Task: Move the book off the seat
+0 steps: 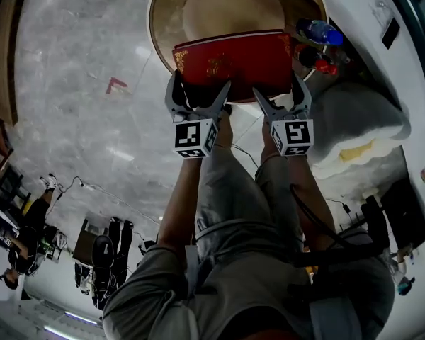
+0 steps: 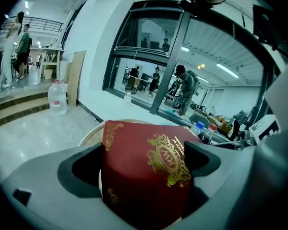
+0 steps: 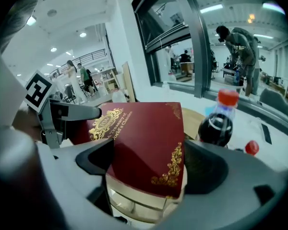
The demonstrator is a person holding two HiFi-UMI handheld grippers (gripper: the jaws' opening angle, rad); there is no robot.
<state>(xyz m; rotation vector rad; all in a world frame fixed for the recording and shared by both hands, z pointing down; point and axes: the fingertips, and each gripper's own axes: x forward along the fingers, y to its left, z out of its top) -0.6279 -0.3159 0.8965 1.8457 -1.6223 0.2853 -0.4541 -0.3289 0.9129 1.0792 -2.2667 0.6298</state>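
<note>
My left tongs [image 1: 198, 94] and right tongs [image 1: 280, 98] each pinch the book [image 1: 234, 61], one per side, so it stays level. It is over the near edge of the seat [image 1: 171, 9].

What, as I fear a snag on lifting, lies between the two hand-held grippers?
Head view: only the near edge of the dark red hardback book spans from left hand-held gripper to right hand-held gripper.
</note>
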